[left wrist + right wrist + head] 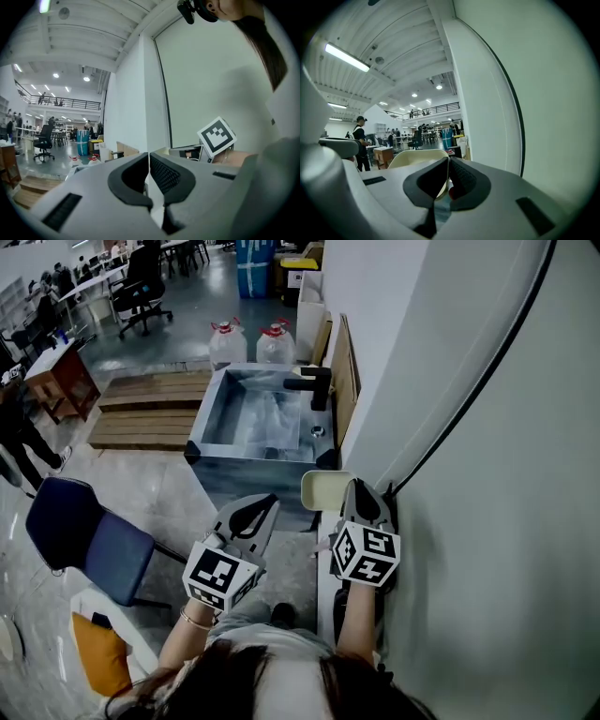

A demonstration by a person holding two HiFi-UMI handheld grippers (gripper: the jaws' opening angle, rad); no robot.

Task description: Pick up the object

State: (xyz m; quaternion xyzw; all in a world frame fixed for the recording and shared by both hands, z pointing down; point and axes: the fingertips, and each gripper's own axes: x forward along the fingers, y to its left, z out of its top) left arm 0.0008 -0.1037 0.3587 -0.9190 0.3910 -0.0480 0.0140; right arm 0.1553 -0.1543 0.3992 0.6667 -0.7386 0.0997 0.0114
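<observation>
Standing right up against the big white wall [487, 456], which fills the whole right side of the head view, with a thin black cable [485, 382] curving down it. Ahead of me on the glossy grey floor [164, 493] there's a square grey tub-style sink [258, 458] with a black faucet [314, 385] on its wall side. To the left of that are flat wooden pallets [150, 409], and closer to me a blue padded chair [84, 540]. Two clear water jugs with red caps [228, 341] stand behind the sink.

Can't say for sure which thing is "the object". The only thing near my jaws is a cream plastic piece with rounded corners [323, 486], between the sink and me, just in front of my right hand-held gripper [361, 487] and left of its tips.

That gripper is clenched with nothing in it. My left hand-held gripper [265, 504] is the same, pads together and empty, held beside the right one but apart from it.
</observation>
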